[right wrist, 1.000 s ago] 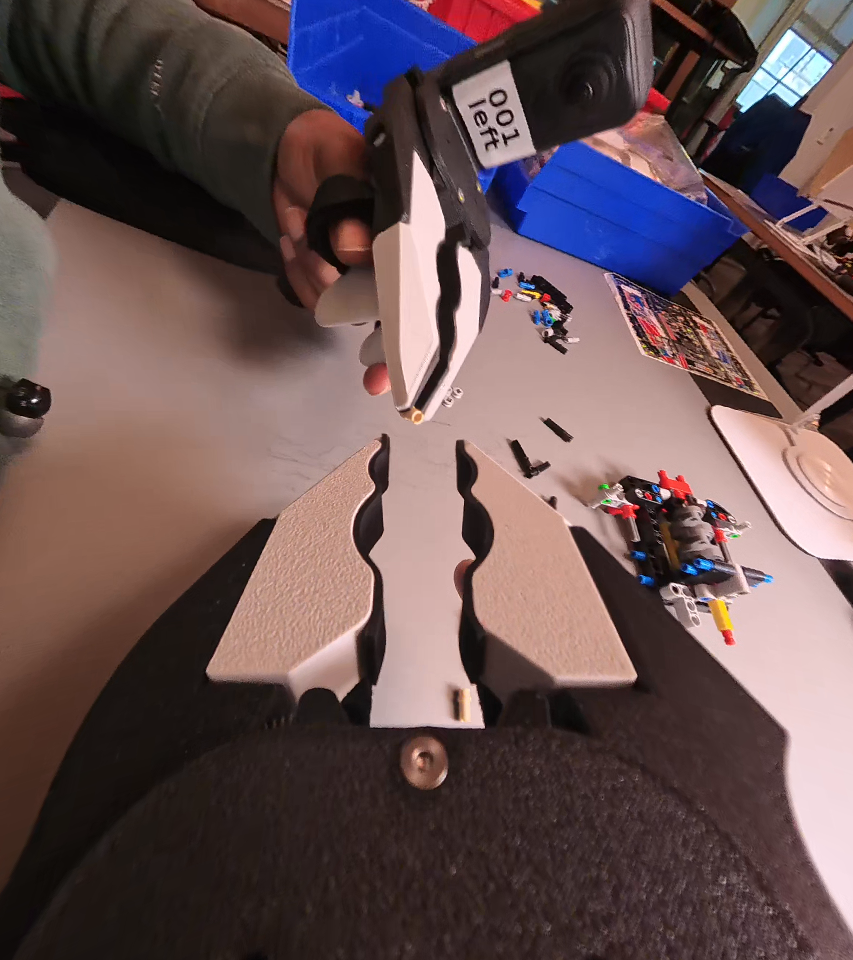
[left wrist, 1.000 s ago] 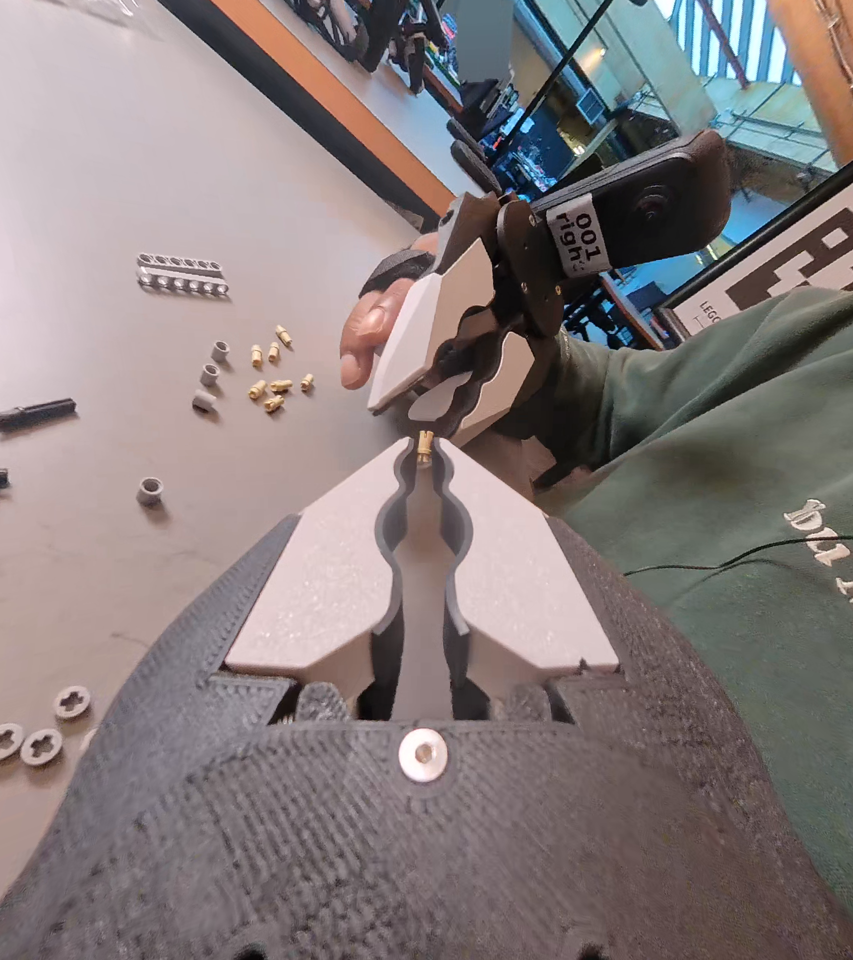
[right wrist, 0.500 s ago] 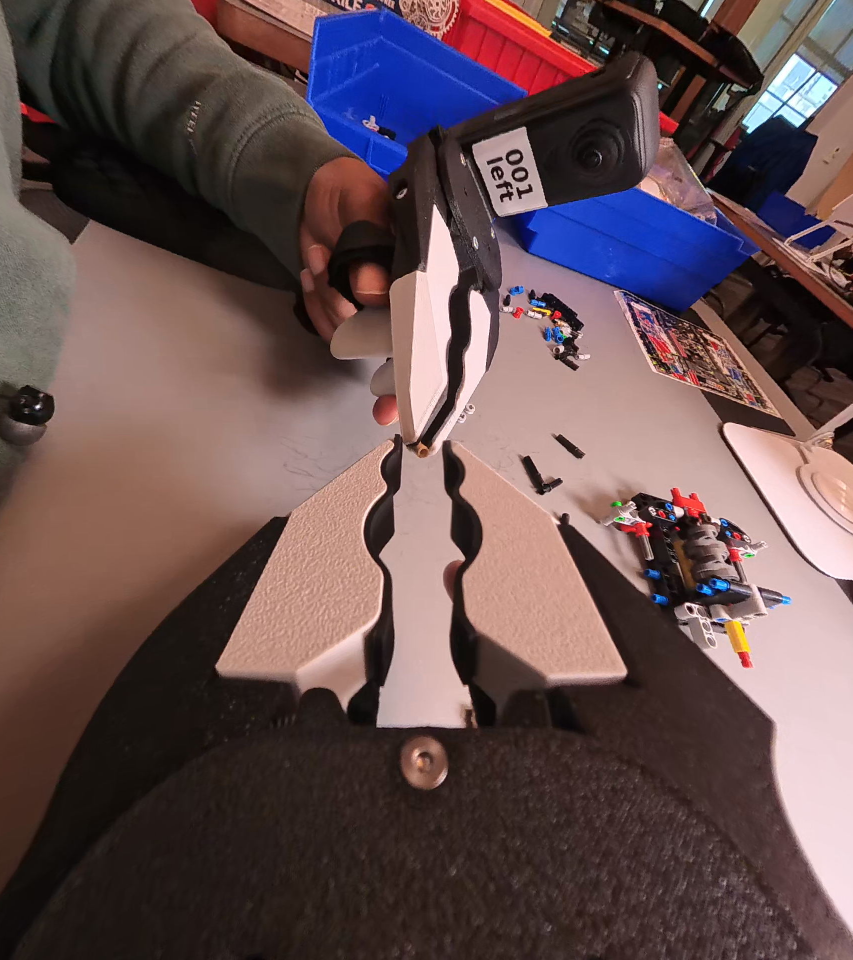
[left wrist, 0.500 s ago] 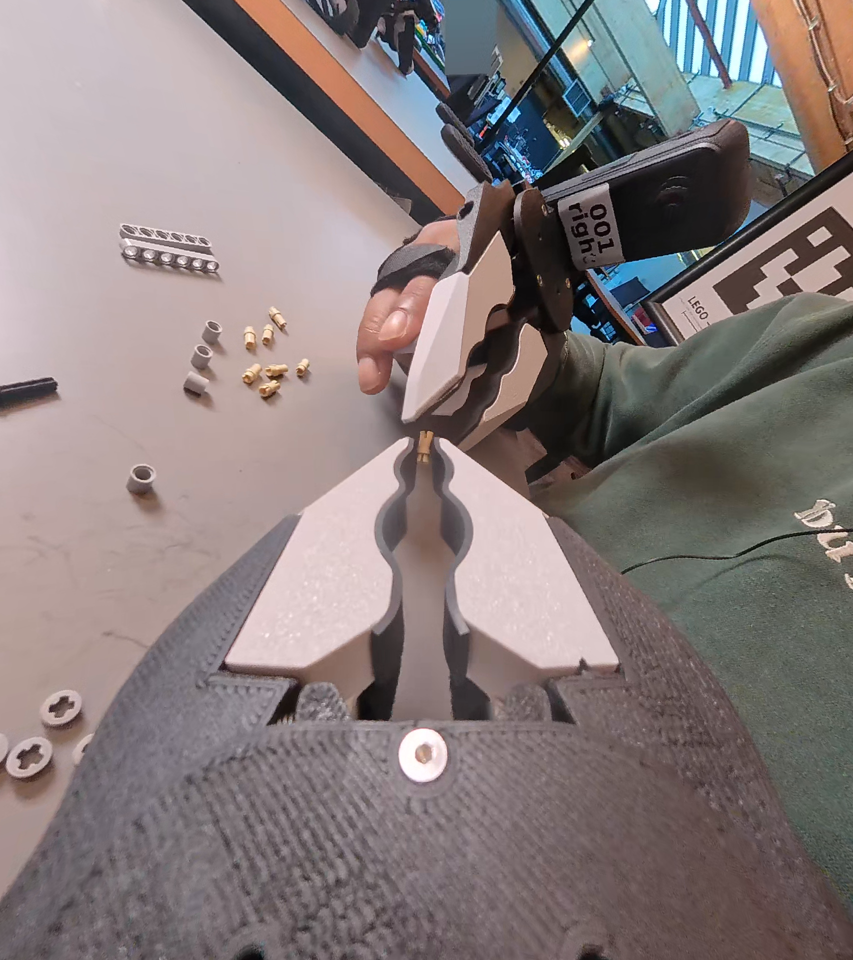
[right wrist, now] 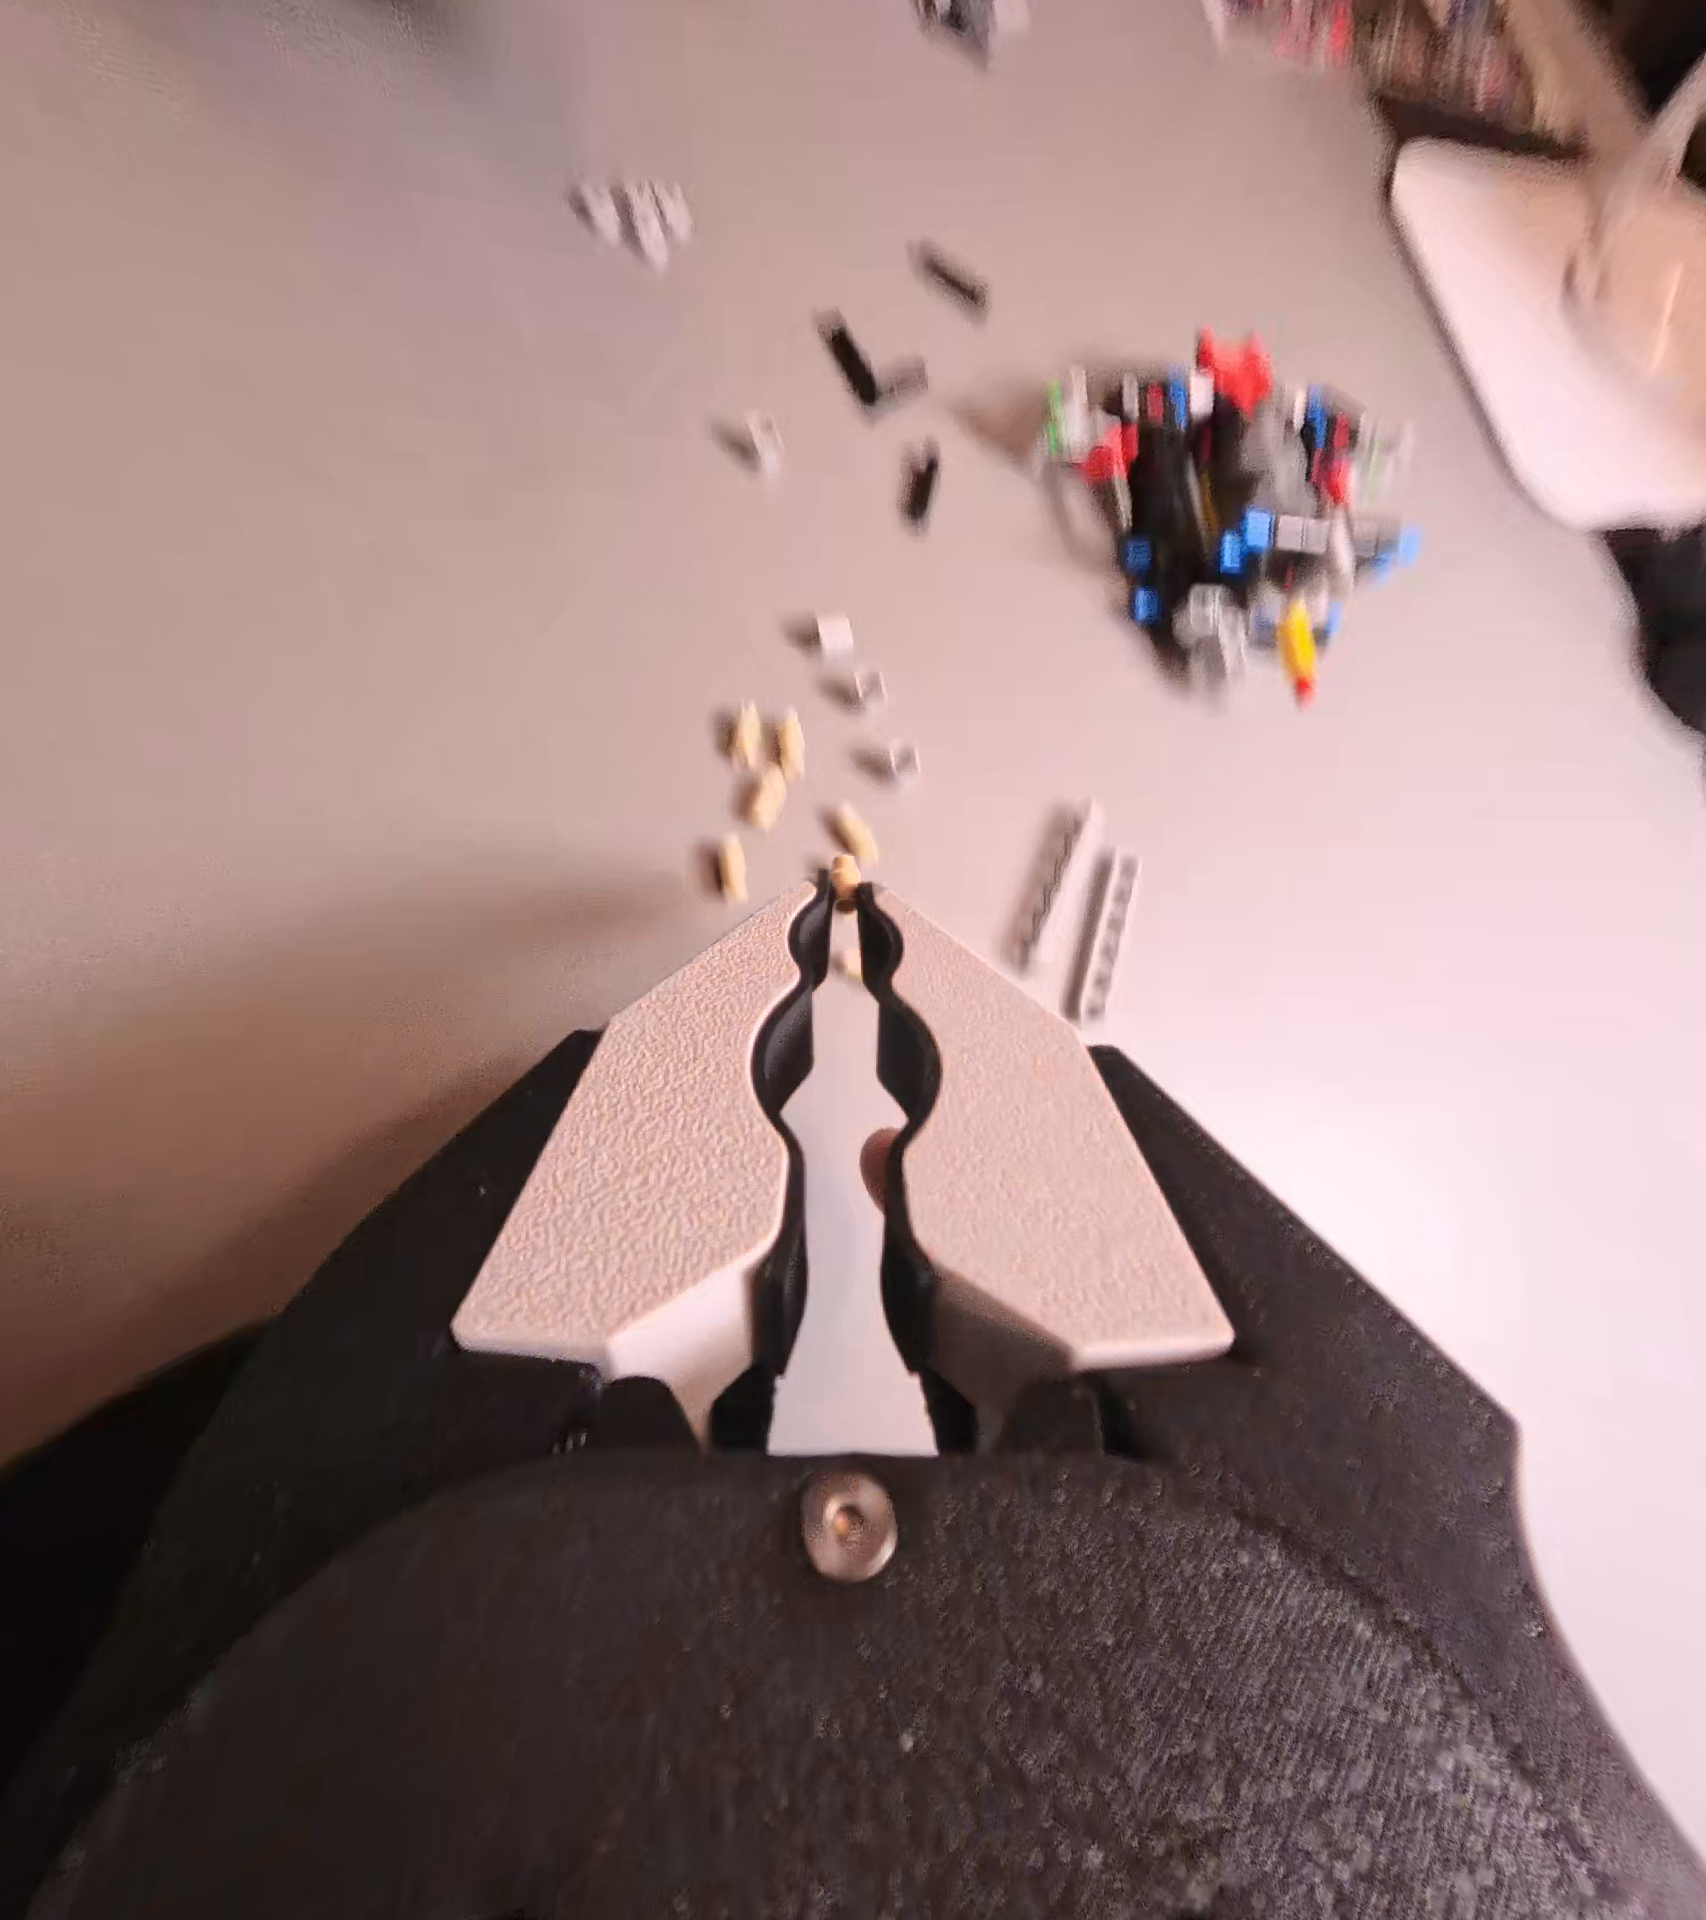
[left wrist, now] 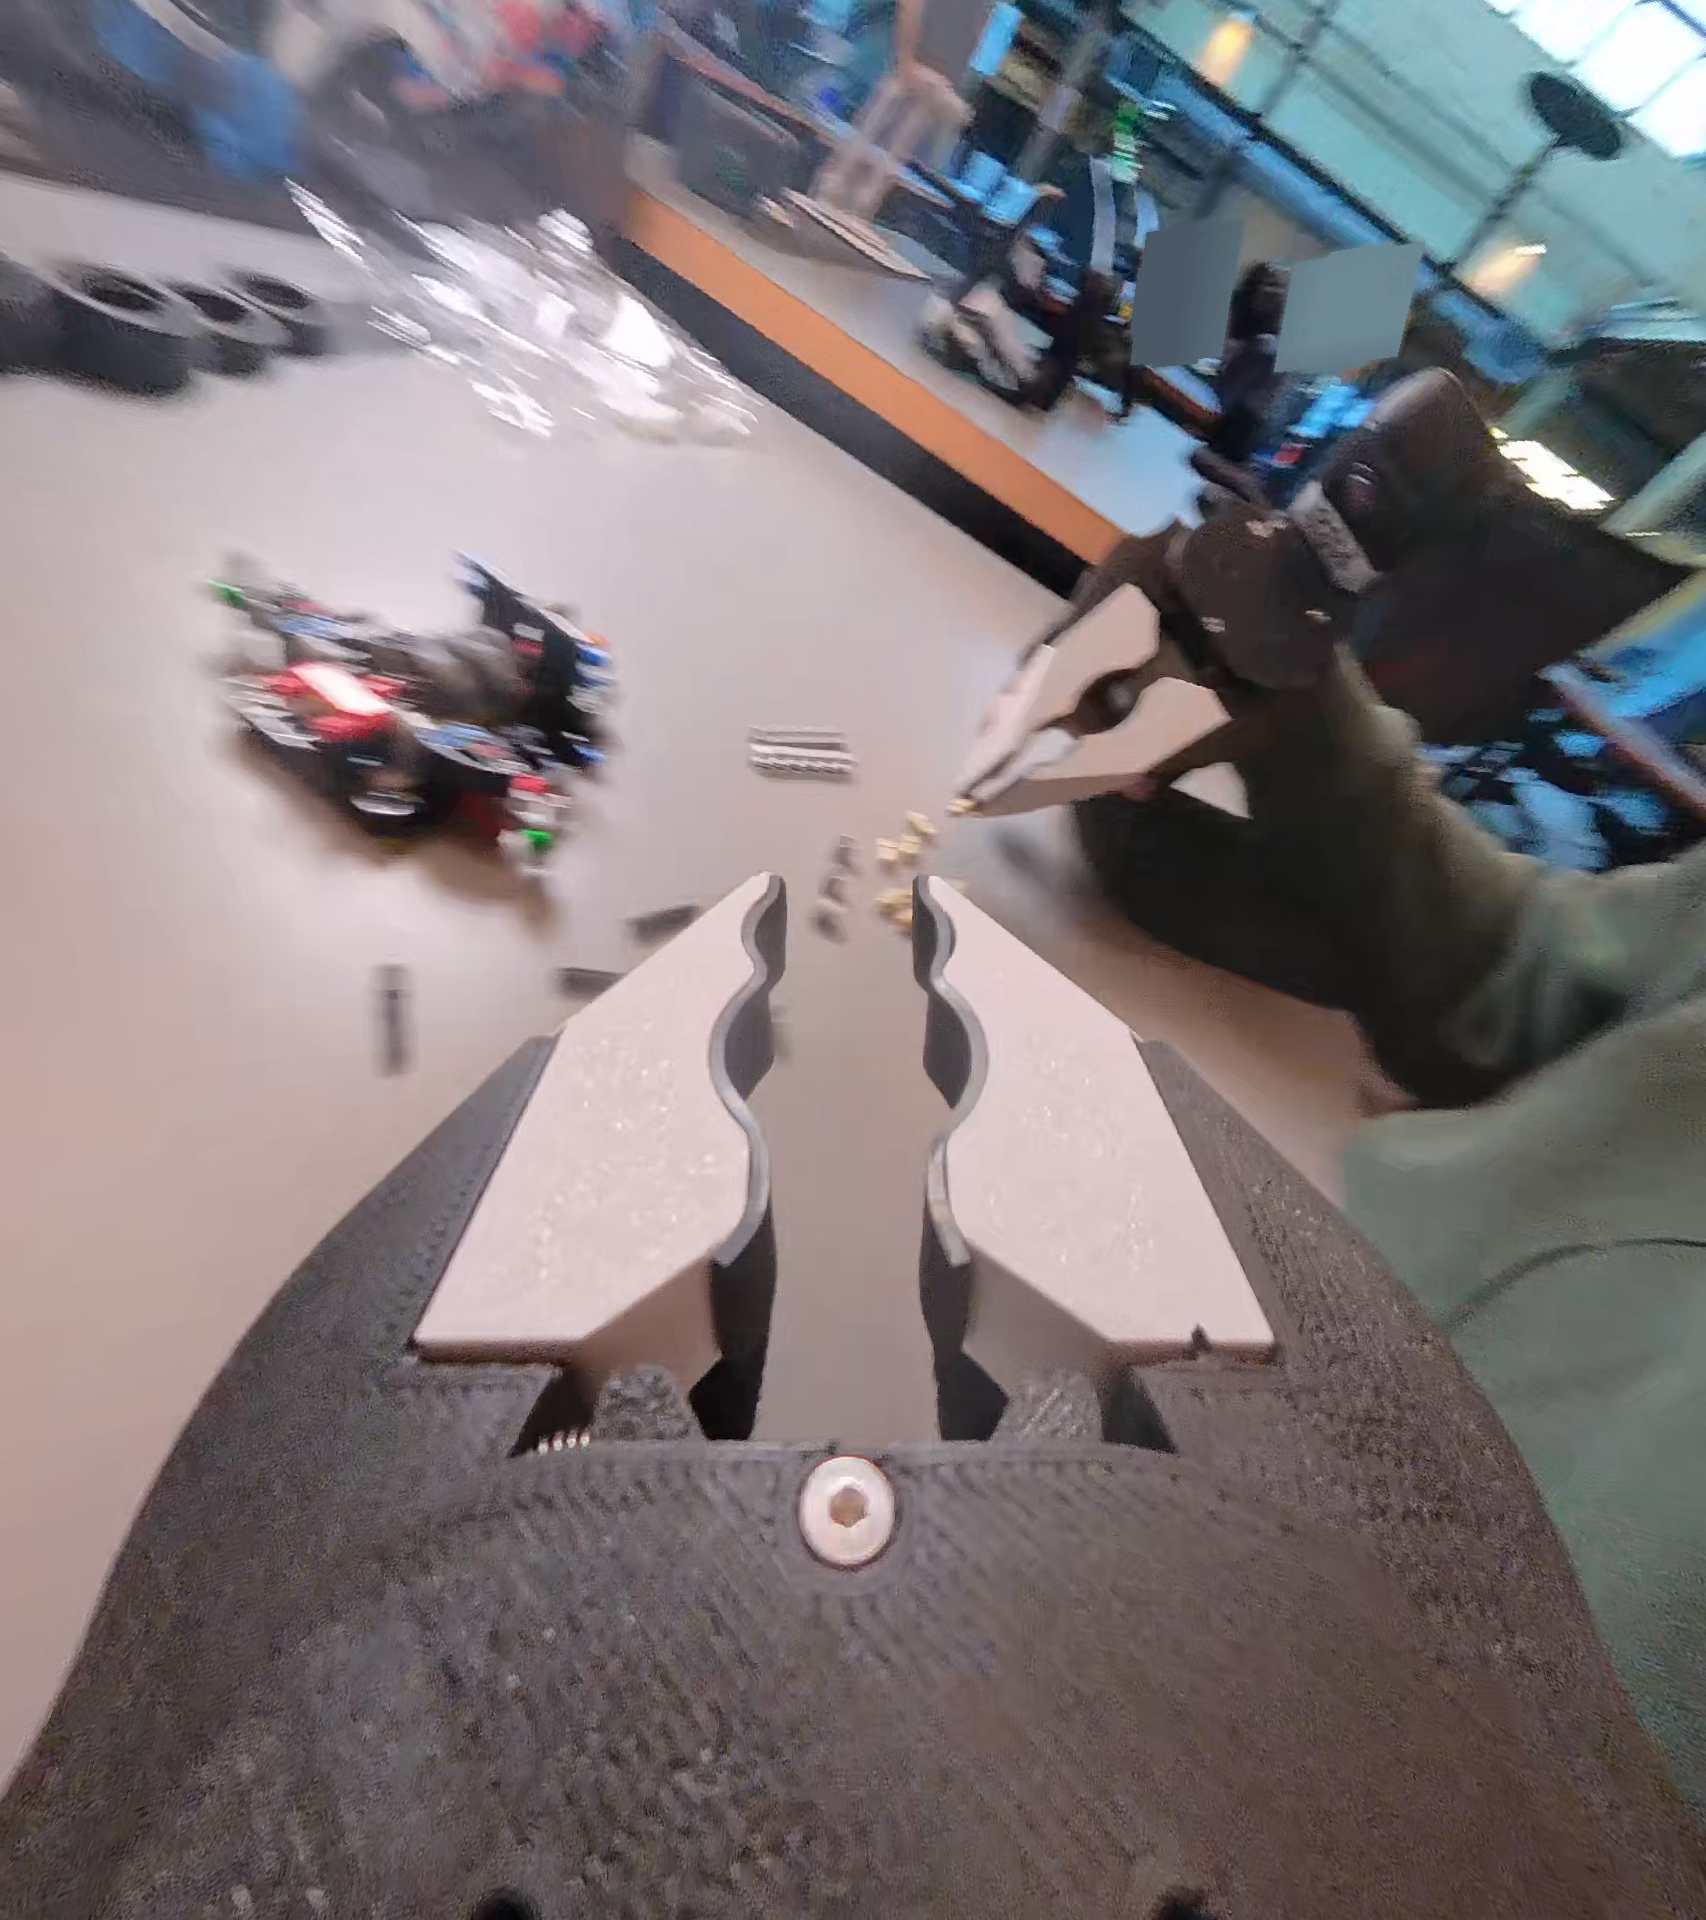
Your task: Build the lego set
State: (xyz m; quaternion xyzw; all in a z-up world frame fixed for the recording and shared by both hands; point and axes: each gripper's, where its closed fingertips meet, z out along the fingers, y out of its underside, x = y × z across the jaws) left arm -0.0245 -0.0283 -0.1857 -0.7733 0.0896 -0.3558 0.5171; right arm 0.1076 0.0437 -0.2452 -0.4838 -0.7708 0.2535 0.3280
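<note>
Left tongs (left wrist: 847, 902): fingers spread apart, empty, above the grey desk (left wrist: 101, 935).
Right tongs (right wrist: 841, 896): tips pinching a small tan plastic peg (right wrist: 842, 871).

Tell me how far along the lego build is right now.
Partly done: a multicoloured assembly stands on the table. In hand: the right gripper pinches a tan pin; the left gripper is open, empty. Left: loose tan pins and grey beams.

No writing can be read in either view.
</note>
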